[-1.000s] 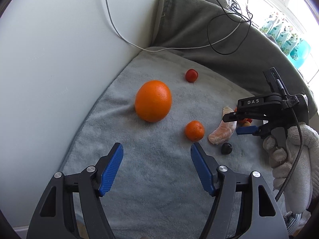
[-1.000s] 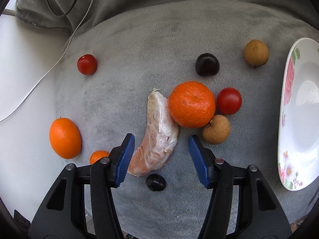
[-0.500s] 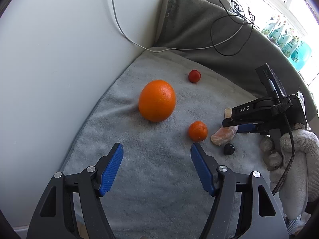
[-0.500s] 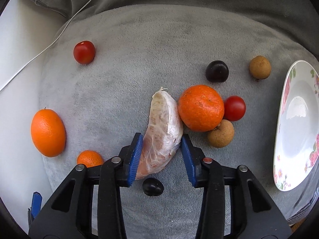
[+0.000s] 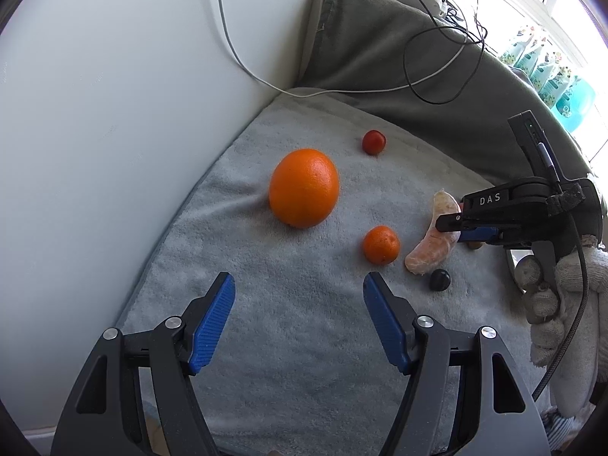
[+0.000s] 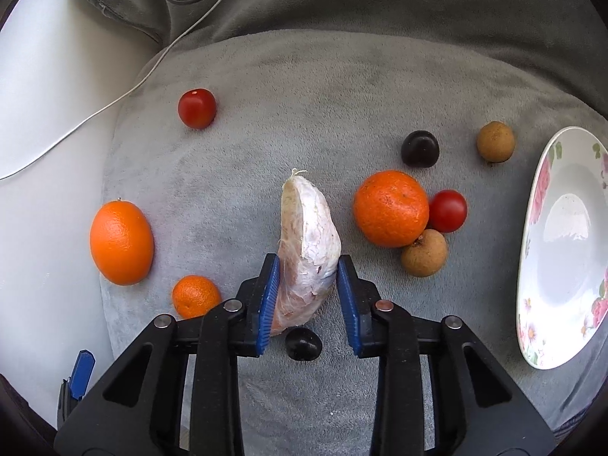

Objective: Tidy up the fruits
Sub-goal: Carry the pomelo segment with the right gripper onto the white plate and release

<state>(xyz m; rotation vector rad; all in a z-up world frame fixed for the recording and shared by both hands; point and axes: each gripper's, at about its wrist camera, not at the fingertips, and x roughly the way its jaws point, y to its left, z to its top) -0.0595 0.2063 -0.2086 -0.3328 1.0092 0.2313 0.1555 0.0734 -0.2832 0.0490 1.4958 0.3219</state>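
Note:
My right gripper (image 6: 307, 296) is shut on a peeled pomelo segment (image 6: 308, 239), tilted up off the grey towel (image 6: 266, 121); it also shows in the left wrist view (image 5: 433, 243). Around it lie a mandarin (image 6: 391, 208), a cherry tomato (image 6: 447, 211), two brown longans (image 6: 425, 252) (image 6: 496, 141) and two dark grapes (image 6: 420, 149) (image 6: 303, 344). A floral plate (image 6: 532, 266) sits at the right. My left gripper (image 5: 298, 323) is open and empty, short of a large orange (image 5: 304, 187) and a small mandarin (image 5: 381, 245).
A second cherry tomato (image 5: 374, 142) lies at the far side of the towel. A white wall panel (image 5: 114, 95) borders the left. Cables (image 5: 429, 76) trail over a grey blanket behind. A gloved hand (image 5: 562, 296) holds the right gripper.
My right gripper closed onto the pomelo segment and raised it, turning it more upright. My left gripper stayed open and drew back slightly.

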